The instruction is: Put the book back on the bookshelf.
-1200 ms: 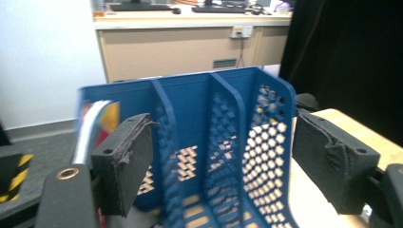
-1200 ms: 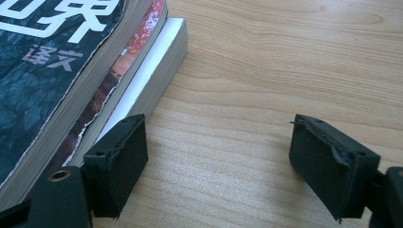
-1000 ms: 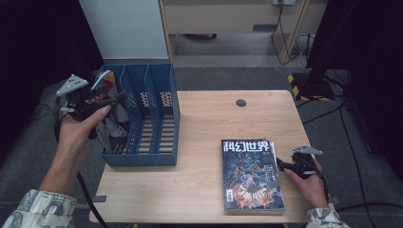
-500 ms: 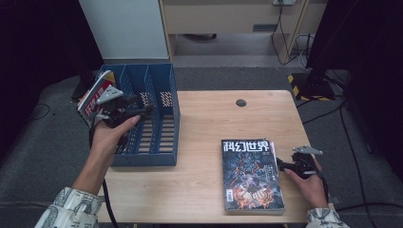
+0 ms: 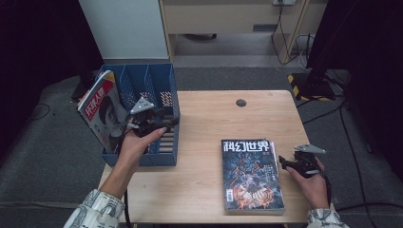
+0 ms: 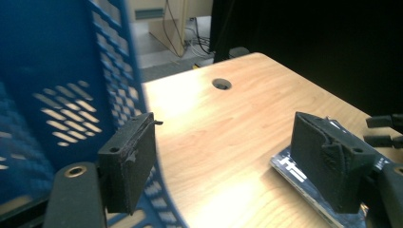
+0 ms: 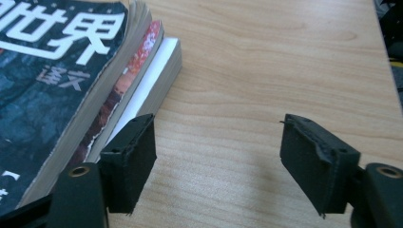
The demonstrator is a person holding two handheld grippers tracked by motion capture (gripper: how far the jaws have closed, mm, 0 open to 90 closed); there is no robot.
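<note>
Wooden table [image 5: 204, 123]: blue file rack [image 5: 161, 76] at left holds one upright magazine [image 5: 102, 114]. Left gripper [image 5: 164, 124] empty, jaws wide. Right gripper [image 5: 283, 163], jaws just narrowing on nothing, sits beside magazine stack [image 5: 249, 173], presumably for the next pick-up.

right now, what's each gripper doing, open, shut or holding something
Left gripper: open, holding nothing, beside the blue file rack.
Right gripper: open, jaws have just been closing, nothing between them, beside the stack of magazines.
</note>
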